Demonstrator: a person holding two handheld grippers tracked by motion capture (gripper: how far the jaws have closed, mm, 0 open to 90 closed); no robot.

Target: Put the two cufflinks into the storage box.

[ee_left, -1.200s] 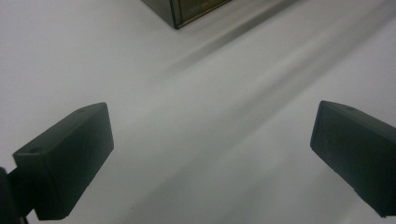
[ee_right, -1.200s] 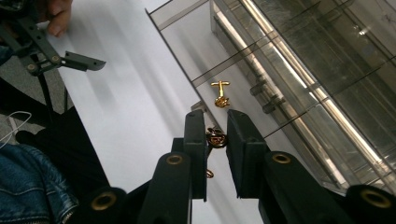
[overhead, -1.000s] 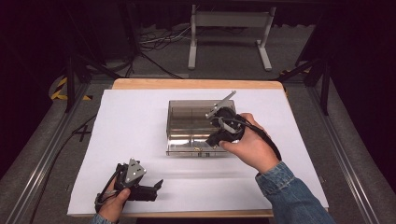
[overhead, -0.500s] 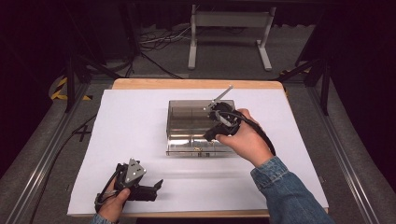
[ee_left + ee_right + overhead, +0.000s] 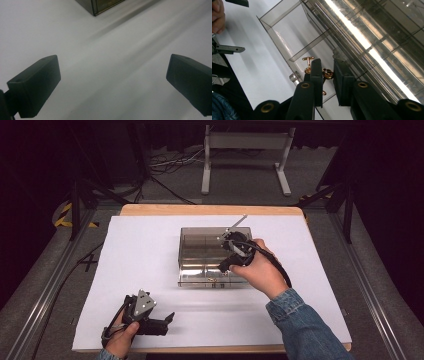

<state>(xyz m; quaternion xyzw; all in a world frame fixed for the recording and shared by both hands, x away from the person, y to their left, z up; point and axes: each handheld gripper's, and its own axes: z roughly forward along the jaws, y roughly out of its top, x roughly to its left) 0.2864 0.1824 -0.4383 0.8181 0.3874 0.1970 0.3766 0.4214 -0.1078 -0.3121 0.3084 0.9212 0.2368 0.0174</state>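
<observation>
My right gripper [image 5: 327, 75] hangs over the near compartment of the clear box [image 5: 200, 251], jaws narrowed around a gold cufflink [image 5: 327, 74] lying there beside another [image 5: 308, 60], while my left gripper [image 5: 169, 318] rests wide open well in front of the box.

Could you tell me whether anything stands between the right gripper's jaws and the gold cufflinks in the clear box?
Nothing visible does. The right gripper reaches into the open compartment of the clear box, jaws nearly together just above the gold cufflinks. The thin divider lies beyond them, off the path.
</observation>
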